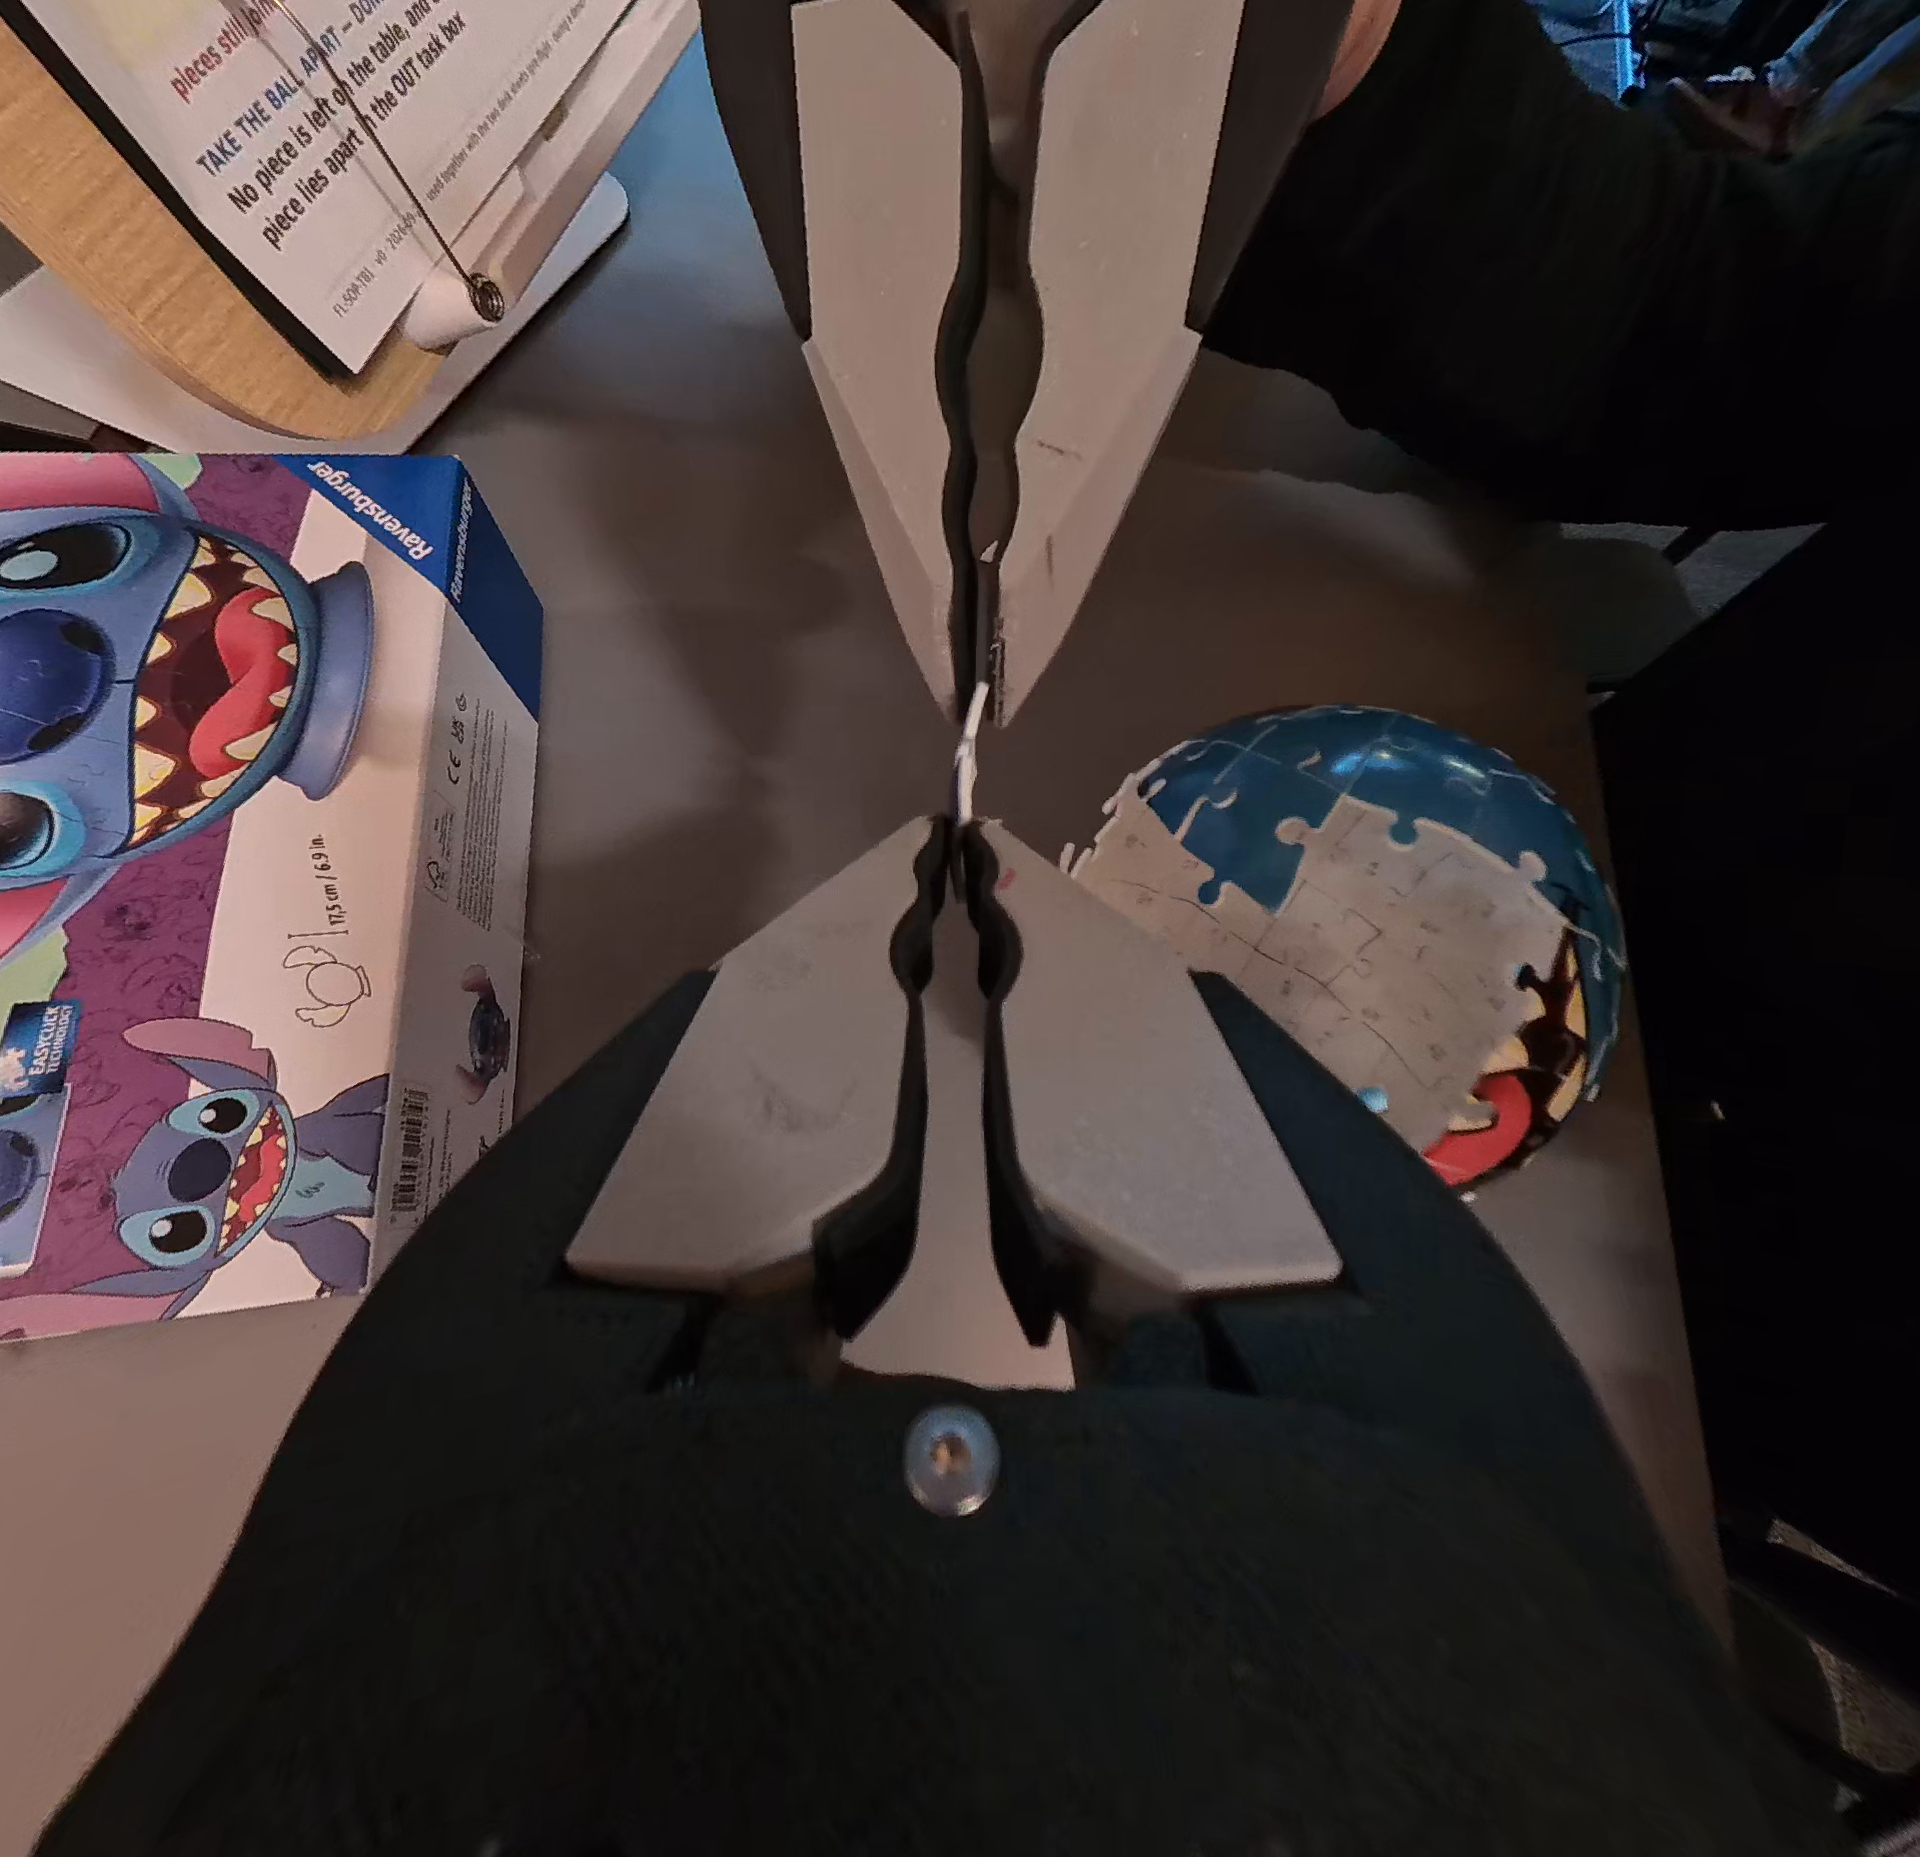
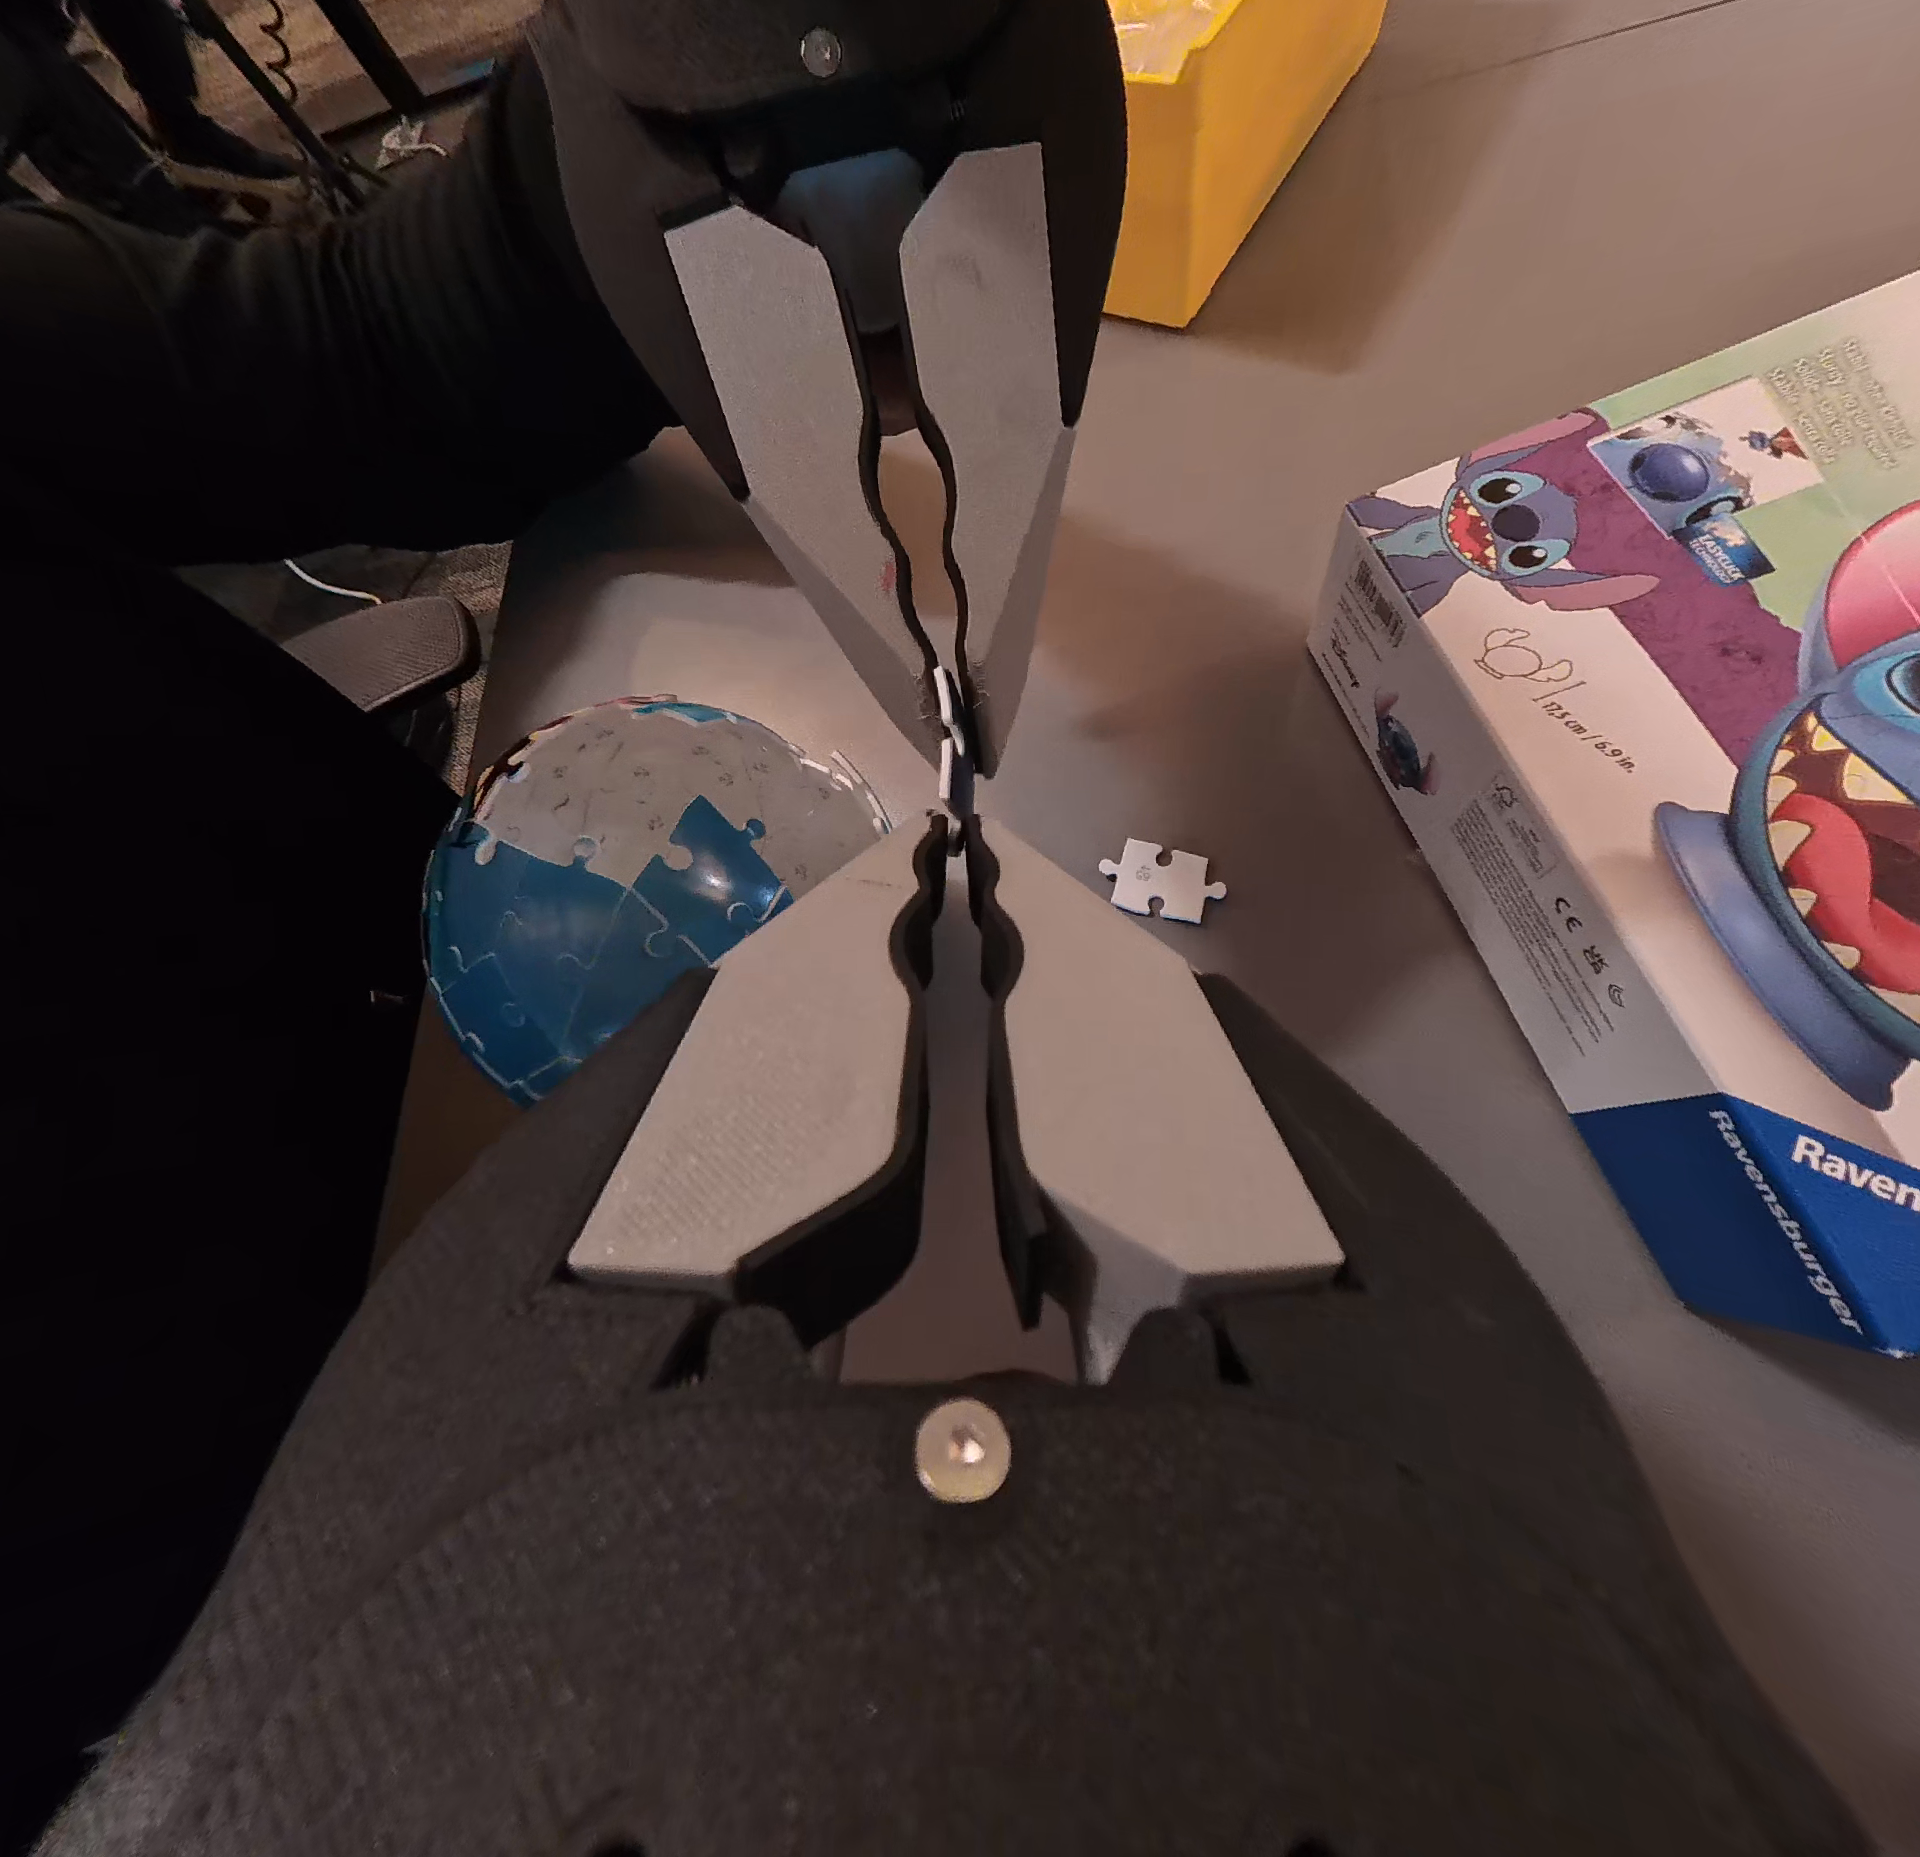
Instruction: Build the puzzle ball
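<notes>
My two grippers meet tip to tip above the table. My left gripper [image 1: 956, 836] is shut on the lower end of a small white-backed puzzle piece [image 1: 968, 758]. My right gripper [image 1: 977, 706] comes from the far side and is shut on its other end. In the right wrist view my right gripper [image 2: 958, 833] and left gripper [image 2: 961, 747] pinch the white and blue piece [image 2: 950, 758]; I cannot tell whether it is one piece or two joined. The partly built puzzle ball [image 1: 1351, 934] lies on the table beside the tips, with its open side showing [image 2: 623, 872].
A loose piece [image 2: 1164, 877] lies white side up on the grey table. The puzzle box [image 1: 260, 872] lies flat, also in the right wrist view [image 2: 1662, 768]. A yellow bin [image 2: 1247, 93] stands at the far edge. A printed sheet on a stand [image 1: 312, 145] is nearby. A black sleeve [image 1: 1558, 249] reaches in. Only a small space, under 4 cm, lies between the two pairs of fingers.
</notes>
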Tool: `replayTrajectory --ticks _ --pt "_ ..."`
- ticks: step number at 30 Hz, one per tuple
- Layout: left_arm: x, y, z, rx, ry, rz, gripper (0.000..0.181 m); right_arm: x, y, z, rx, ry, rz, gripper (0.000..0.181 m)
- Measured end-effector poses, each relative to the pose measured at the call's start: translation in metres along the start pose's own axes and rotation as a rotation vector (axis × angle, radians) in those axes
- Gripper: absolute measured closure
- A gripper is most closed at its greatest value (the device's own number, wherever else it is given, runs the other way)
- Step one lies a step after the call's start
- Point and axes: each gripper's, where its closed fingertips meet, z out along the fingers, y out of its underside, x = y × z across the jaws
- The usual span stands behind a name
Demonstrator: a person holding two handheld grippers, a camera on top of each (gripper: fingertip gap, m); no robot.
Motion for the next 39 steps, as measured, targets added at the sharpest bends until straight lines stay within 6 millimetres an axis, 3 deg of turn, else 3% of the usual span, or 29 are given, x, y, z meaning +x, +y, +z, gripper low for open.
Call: replayTrajectory --ticks 31,39 --pt "0.001 -0.003 0.000 0.010 0.006 0.001 0.181 0.000 -0.012 -0.003 0.066 0.006 -0.001 0.181" --pt "0.000 -0.001 -0.003 0.001 -0.003 0.005 0.177 0.005 0.001 -0.002 0.003 0.023 0.010 0.181"
